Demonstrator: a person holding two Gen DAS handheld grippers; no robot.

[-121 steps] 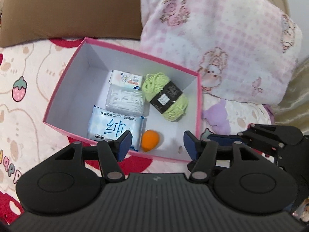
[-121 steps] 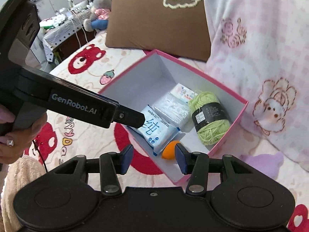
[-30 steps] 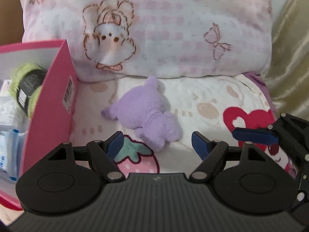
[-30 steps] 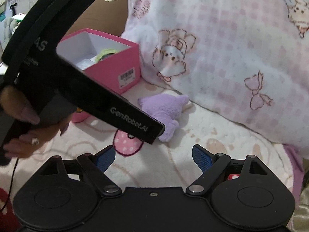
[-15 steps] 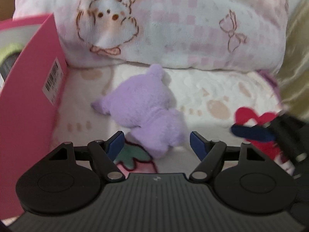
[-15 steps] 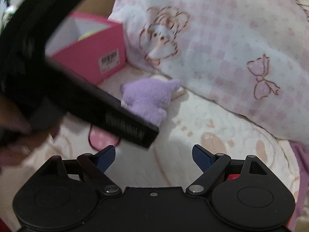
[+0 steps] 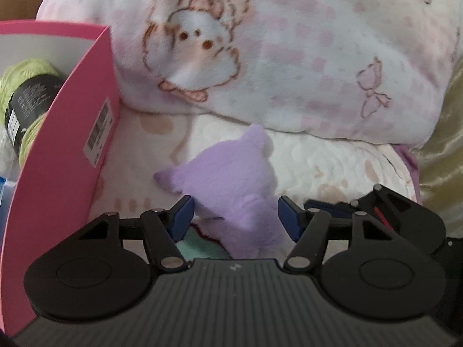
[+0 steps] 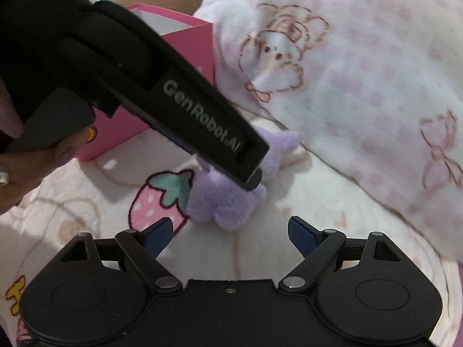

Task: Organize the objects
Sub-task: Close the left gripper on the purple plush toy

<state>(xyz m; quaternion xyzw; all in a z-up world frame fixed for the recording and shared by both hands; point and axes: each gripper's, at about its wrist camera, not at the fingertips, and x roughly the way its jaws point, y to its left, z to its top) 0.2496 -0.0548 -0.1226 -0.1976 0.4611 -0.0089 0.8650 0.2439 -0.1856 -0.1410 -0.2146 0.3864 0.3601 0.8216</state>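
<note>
Left gripper [image 7: 234,217], jaws closing astride the purple plush toy [image 7: 228,185] lying on the bed beside the pink box [image 7: 58,156], not yet pinching; toy judged light, soft, compressible, best taken across its thick body; right gripper [image 8: 228,232] wide, empty.

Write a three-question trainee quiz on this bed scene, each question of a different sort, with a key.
1. True or false: the fluffy purple plush toy already lies inside the pink cardboard box.
2. Which gripper has the plush toy between its fingers? A. left gripper B. right gripper
3. Fill in: the ball in the box is lime-green ____ with a black label.

Key:
1. False. It lies on the printed blanket, beside the box.
2. A. Its jaws are closing around the toy; the right gripper hangs open, short of it.
3. yarn
</note>
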